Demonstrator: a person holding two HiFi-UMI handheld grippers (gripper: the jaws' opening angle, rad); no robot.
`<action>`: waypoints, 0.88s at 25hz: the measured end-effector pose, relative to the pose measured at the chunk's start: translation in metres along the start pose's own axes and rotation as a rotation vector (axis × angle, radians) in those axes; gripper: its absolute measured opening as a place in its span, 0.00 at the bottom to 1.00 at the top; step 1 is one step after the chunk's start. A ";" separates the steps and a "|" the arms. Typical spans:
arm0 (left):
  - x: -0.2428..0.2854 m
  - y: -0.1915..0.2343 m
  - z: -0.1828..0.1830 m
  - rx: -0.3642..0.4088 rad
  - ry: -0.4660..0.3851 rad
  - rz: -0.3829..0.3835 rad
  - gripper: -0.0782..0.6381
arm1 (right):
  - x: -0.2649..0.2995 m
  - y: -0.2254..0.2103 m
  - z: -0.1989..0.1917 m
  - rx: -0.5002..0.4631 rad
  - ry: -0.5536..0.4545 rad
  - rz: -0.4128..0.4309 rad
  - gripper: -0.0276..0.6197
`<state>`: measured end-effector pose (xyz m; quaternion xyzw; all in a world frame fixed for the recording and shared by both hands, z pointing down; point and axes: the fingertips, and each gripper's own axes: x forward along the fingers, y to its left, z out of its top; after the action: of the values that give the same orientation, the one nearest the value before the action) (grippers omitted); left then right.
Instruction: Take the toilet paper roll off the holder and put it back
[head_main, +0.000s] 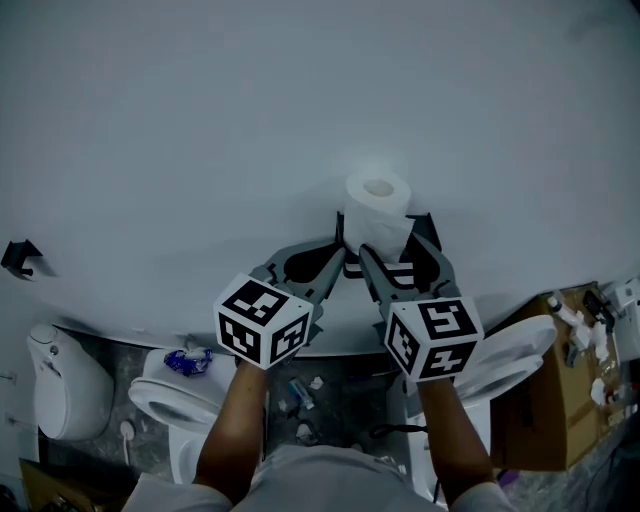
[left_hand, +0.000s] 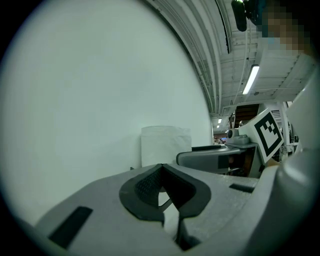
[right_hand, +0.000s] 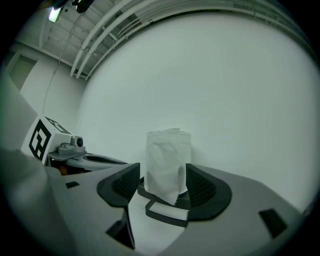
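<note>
Right gripper view is showing the right hand-held gripper (right_hand: 164, 186) standing with jaws apart around the toilet paper roll (right_hand: 167, 155), which is sitting upright on its holder (head_main: 422, 224). The left hand-held gripper (left_hand: 162, 185) is waiting with jaws together. The put-back step seems to be ending, and the next move calls for backing straight off without nudging the roll.

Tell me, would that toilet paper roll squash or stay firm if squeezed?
Probably soft: the toilet paper roll looks wrinkled, so it should squash under a squeeze. Likely light, with its hollow core showing. Its loose hanging sheet would likely flop or tear if pulled.
</note>
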<state>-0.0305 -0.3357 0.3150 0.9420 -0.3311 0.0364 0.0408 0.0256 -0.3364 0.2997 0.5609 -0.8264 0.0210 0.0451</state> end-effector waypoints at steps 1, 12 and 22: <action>0.000 0.003 0.000 0.000 0.000 -0.003 0.11 | 0.002 0.000 0.000 0.001 0.002 -0.007 0.45; 0.003 0.020 0.001 0.006 0.003 -0.054 0.11 | 0.022 -0.005 0.005 0.031 0.006 -0.092 0.58; 0.006 0.031 -0.001 -0.002 0.004 -0.085 0.11 | 0.042 -0.009 0.000 0.039 0.052 -0.111 0.60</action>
<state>-0.0452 -0.3639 0.3188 0.9552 -0.2905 0.0361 0.0438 0.0188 -0.3786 0.3037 0.6058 -0.7921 0.0491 0.0566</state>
